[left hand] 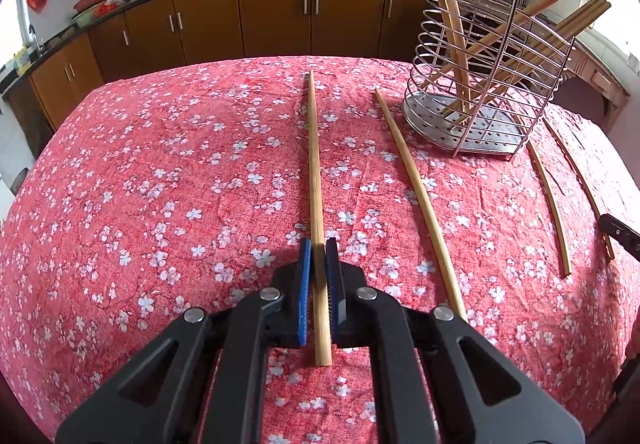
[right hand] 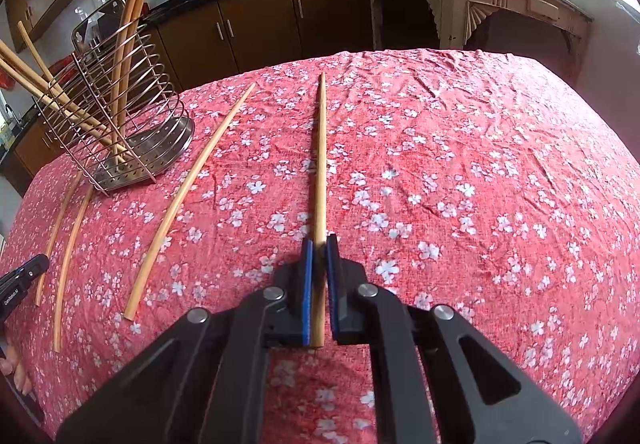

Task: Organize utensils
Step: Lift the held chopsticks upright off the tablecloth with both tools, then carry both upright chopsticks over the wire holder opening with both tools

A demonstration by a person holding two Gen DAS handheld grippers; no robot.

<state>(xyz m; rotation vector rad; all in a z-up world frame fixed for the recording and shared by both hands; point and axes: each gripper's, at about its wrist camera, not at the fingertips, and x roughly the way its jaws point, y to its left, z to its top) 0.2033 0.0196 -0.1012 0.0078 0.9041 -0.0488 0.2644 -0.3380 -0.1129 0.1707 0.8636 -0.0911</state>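
Left wrist: chopstick (left hand: 314, 172) clamped in tool (left hand: 319, 244)

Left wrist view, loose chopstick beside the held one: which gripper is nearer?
Left. The left gripper sits right beside the loose chopstick; the right gripper is well off to its right.

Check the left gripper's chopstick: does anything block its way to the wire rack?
Nothing visible blocks it. The left gripper is shut on its chopstick. The rack stands ahead to the right; one loose chopstick lies flat on the cloth between, low enough to pass over.
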